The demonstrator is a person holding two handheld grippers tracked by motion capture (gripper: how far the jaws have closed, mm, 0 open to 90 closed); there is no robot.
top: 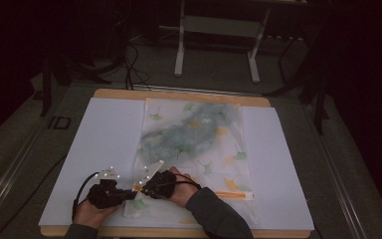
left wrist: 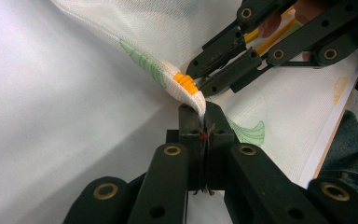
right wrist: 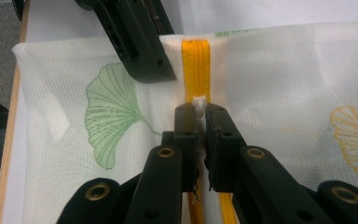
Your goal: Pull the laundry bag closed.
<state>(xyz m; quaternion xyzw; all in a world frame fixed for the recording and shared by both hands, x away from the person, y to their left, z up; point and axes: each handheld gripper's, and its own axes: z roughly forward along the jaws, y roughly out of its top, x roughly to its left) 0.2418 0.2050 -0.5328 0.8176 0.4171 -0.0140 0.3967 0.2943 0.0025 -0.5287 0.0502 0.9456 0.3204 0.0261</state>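
A white mesh bag (top: 229, 149) printed with ginkgo leaves lies flat on the white board, and something blue-green (top: 189, 134) shows inside it. Its orange zipper (top: 234, 194) runs along the near end. My left gripper (left wrist: 204, 112) is shut on the bag's fabric edge (left wrist: 196, 99), just past the zipper's orange end (left wrist: 185, 84), and lifts that corner a little. My right gripper (right wrist: 199, 109) is shut on the small white zipper pull (right wrist: 199, 101), which sits on the orange zipper (right wrist: 196, 65). Both grippers meet at the bag's near-left corner, left gripper (top: 128, 195) beside right gripper (top: 140, 188), tips almost touching.
The white board (top: 104, 144) covers a wooden table (top: 179, 94) whose edge shows at the near and far sides. A grey metal stand (top: 219, 30) is on the dark floor beyond the table. My sleeve (top: 219, 214) crosses the near edge.
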